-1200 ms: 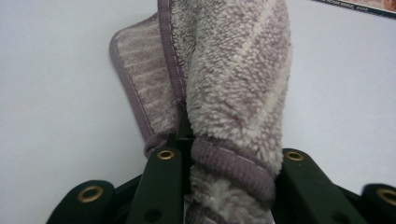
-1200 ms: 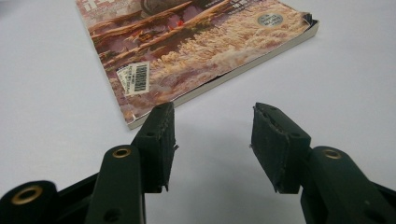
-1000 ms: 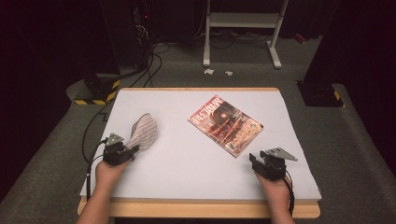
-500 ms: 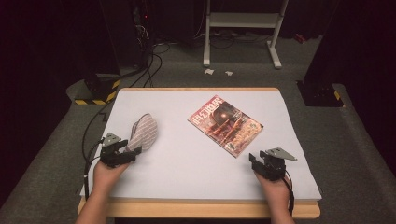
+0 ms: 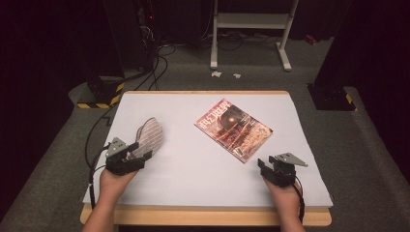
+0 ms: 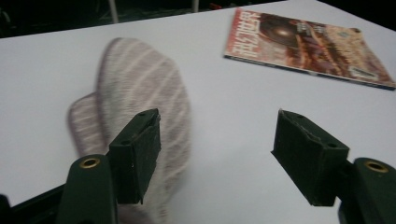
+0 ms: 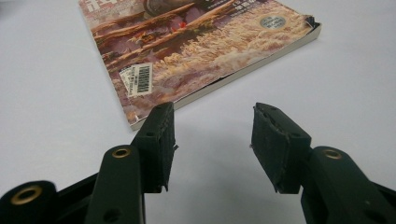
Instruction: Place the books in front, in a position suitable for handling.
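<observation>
A grey-and-pink striped slipper (image 5: 149, 136) lies on the white table top (image 5: 203, 179) at the left. My left gripper (image 5: 138, 151) hovers just behind its near end, open. In the left gripper view the slipper (image 6: 140, 84) sits ahead and to the left of the gripper (image 6: 217, 121). Its jaws have just sprung apart and then drawn in slightly, with nothing between them. A red magazine (image 5: 233, 128) lies at an angle near the middle. My right gripper (image 5: 267, 163) rests open close to the magazine's near corner. In the right gripper view, bare table shows between the jaws of the gripper (image 7: 212, 109), short of the magazine (image 7: 196, 42).
The magazine (image 6: 308, 42) lies far off to the right of the left jaws. The table has a wooden front edge (image 5: 203, 216). Beyond it are grey carpet, cables and a white metal stand (image 5: 251, 24) on the floor.
My left hand has risen and drawn back a little from the slipper, which stays where it lay. The right gripper and the magazine have not moved.
</observation>
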`<action>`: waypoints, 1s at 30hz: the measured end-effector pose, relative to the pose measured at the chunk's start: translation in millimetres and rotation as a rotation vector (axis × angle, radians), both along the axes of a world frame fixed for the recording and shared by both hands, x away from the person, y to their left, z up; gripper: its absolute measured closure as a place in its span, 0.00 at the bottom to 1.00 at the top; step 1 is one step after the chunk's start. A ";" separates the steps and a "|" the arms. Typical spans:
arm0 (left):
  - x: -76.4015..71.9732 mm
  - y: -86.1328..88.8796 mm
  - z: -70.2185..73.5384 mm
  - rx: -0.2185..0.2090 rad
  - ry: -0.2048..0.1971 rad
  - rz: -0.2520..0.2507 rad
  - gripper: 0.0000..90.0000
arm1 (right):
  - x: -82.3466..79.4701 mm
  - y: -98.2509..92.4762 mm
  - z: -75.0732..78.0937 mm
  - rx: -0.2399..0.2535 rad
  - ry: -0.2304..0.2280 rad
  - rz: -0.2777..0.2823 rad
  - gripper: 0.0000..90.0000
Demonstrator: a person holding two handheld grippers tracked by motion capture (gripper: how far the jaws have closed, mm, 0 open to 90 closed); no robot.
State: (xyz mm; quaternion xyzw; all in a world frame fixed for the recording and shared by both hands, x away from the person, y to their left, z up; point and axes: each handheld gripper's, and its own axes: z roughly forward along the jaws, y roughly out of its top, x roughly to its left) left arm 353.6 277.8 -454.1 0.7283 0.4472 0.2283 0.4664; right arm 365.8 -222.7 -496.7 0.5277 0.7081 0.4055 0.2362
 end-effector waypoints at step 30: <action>-6.9 -59.5 -41.2 0.071 0.092 -0.151 0.28 | 97.8 -3.8 12.7 -0.124 0.025 -0.039 0.44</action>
